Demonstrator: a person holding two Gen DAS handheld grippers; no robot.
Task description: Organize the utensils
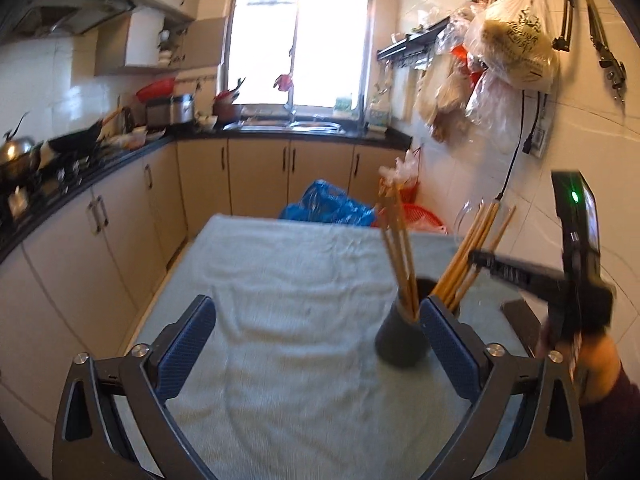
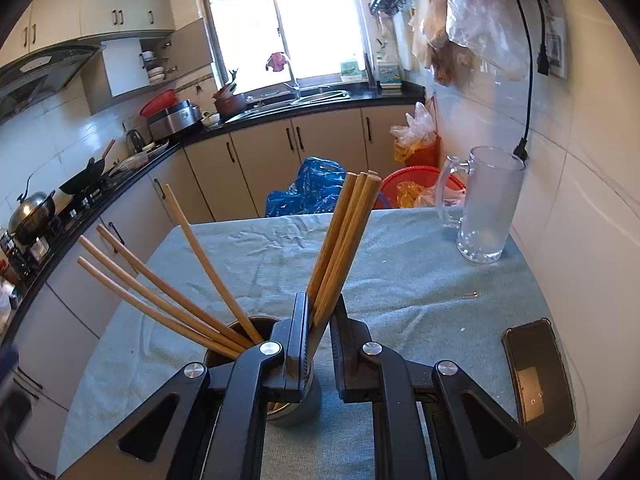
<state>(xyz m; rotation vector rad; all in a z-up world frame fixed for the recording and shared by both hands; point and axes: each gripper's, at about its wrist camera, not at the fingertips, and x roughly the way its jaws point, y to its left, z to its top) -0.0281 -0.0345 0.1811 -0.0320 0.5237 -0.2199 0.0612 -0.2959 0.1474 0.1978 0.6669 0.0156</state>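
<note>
A dark grey utensil cup (image 1: 398, 340) stands on the towel-covered table (image 1: 288, 280), just left of my left gripper's right finger. It holds several wooden chopsticks (image 1: 464, 256). My left gripper (image 1: 316, 340) is open and empty, low over the table. In the right wrist view, my right gripper (image 2: 320, 316) is shut on a bundle of chopsticks (image 2: 344, 232) directly above the cup (image 2: 296, 404), their lower ends reaching into it. Several other chopsticks (image 2: 160, 292) lean out of the cup to the left. The right gripper also shows in the left wrist view (image 1: 480, 258).
A glass mug (image 2: 486, 208) stands at the table's far right by the tiled wall. A black phone (image 2: 538, 376) lies at the right edge. A blue plastic bag (image 2: 308, 192) and a red basket (image 2: 416, 184) sit beyond the table. Kitchen counters run along the left and back.
</note>
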